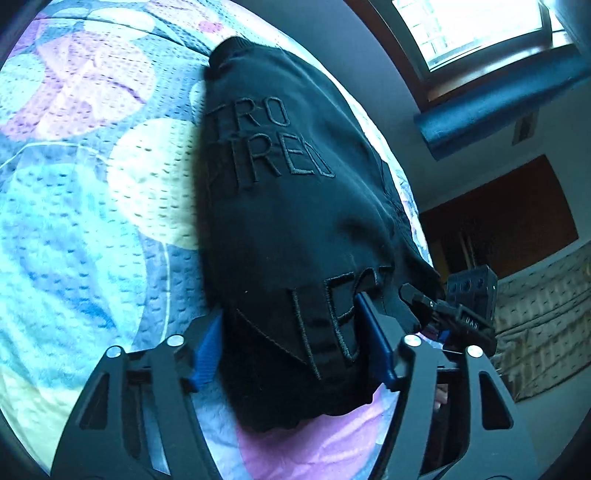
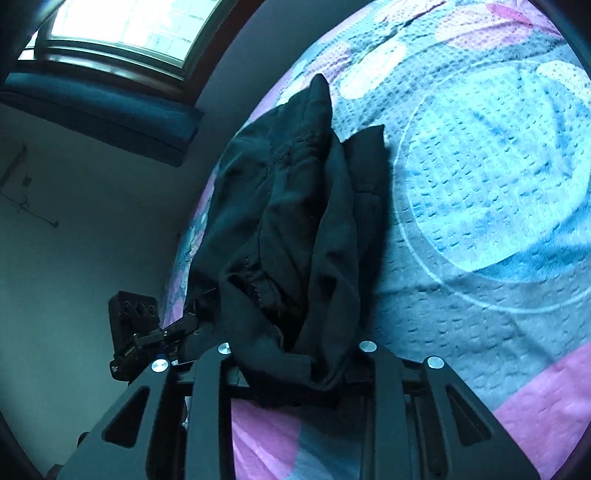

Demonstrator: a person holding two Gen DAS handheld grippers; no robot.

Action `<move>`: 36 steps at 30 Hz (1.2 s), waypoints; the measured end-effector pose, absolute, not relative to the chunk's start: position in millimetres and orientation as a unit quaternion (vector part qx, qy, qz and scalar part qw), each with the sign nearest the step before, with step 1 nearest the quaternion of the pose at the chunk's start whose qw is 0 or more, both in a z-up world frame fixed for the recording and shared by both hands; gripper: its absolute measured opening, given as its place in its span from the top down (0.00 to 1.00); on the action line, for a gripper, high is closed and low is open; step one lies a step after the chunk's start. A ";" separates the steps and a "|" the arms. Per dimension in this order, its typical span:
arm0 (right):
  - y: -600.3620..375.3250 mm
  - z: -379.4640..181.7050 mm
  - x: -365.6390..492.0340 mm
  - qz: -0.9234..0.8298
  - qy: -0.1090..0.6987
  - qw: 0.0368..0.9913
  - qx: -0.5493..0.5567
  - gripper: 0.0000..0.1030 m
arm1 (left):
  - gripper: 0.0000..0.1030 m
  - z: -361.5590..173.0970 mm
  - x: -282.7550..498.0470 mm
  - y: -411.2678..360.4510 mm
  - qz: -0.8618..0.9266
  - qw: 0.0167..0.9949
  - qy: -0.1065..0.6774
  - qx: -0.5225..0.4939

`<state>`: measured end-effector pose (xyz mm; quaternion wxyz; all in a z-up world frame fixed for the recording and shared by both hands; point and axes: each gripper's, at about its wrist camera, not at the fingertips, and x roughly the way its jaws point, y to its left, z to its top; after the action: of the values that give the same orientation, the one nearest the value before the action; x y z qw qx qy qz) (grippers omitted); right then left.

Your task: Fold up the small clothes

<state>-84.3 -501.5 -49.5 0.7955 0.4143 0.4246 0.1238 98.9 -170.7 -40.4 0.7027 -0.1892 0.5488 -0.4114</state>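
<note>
A small black garment (image 1: 280, 206) with raised black lettering hangs from both grippers above the bed. My left gripper (image 1: 291, 343) is shut on its near edge, the blue pads (image 1: 373, 343) pressed into the cloth. In the right wrist view the same garment (image 2: 295, 221) is bunched in folds, and my right gripper (image 2: 295, 362) is shut on its near edge, with the fingertips buried in cloth. The right gripper also shows in the left wrist view (image 1: 436, 310), and the left gripper shows in the right wrist view (image 2: 166, 332), each holding a corner.
A quilted bedspread (image 1: 74, 206) with blue, white and pink circles lies under the garment and also fills the right wrist view (image 2: 480, 184). A window (image 1: 480, 29) with a dark blue cushion (image 1: 498, 110) below it is beyond the bed edge, beside a wooden door (image 1: 506, 218).
</note>
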 end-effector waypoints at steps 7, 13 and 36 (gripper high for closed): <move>-483.1 -56.6 -107.9 0.147 0.435 0.787 0.413 0.73 | 0.40 -47.7 72.0 -159.1 -0.425 0.700 0.544 -0.181; -491.4 -71.7 -105.6 0.169 0.423 0.763 0.459 0.52 | 0.33 -53.6 73.2 -156.2 -0.447 0.698 0.528 -0.183; -521.9 -82.7 -145.2 0.231 0.327 0.763 0.508 0.38 | 0.12 -52.3 58.1 -141.7 -0.457 0.729 0.486 -0.153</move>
<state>-145.2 -521.9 -82.7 0.7626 0.5084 0.3266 0.2309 58.1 -141.7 -52.3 0.7289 -0.1534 0.4862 -0.4569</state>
